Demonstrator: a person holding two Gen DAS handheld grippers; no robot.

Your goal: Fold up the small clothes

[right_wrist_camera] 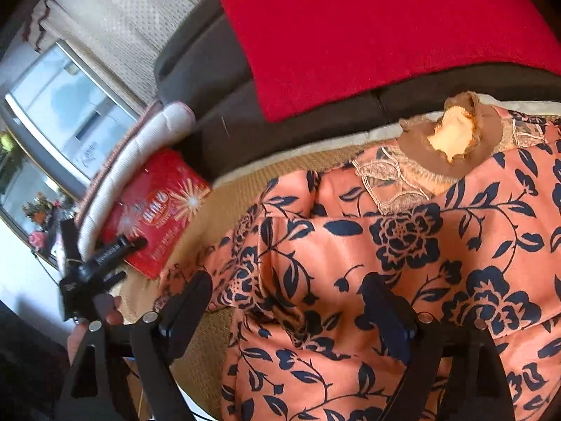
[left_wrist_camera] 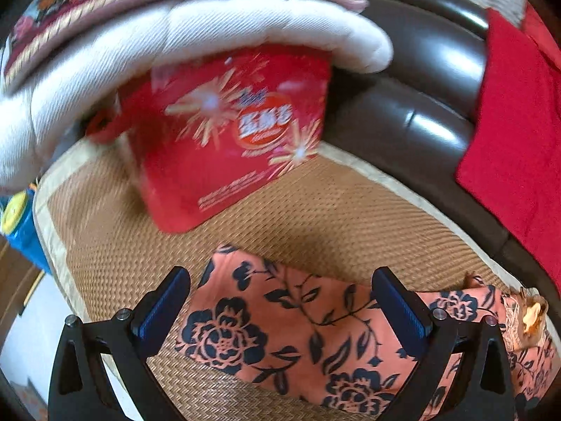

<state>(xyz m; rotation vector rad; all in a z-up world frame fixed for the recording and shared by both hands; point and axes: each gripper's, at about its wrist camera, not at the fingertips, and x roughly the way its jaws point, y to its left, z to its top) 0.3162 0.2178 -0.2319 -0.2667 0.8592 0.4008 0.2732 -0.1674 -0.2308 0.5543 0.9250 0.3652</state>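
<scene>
1. Two grippers hang over the same floral garment (left_wrist_camera: 291, 329), which lies spread on a woven mat (left_wrist_camera: 333, 217) on the sofa seat
2. We see the left gripper (left_wrist_camera: 280, 310) pointing forward and down at the garment's pointed end, its blue-padded fingers (left_wrist_camera: 161, 307) spread wide with cloth showing between them; whether the tips touch the fabric, we cannot tell
3. We find the right gripper (right_wrist_camera: 287, 312) tilted down over the bunched middle of the garment (right_wrist_camera: 403, 263), its dark fingers (right_wrist_camera: 186, 312) set well apart; the right one lies over the folds, the left one hangs just off the cloth's edge above the mat
4. From the right wrist view, the left gripper's body shows at the far left, with part of a hand (right_wrist_camera: 105, 315) behind it
5. We note a brown collar with a pale label (right_wrist_camera: 455, 137) at the garment's far end, near the sofa back
6. Beyond the garment a red box (left_wrist_camera: 228, 137) leans under a white cushion (left_wrist_camera: 196, 38), and a red cloth (right_wrist_camera: 368, 28) drapes over the dark sofa back (left_wrist_camera: 413, 80)
</scene>
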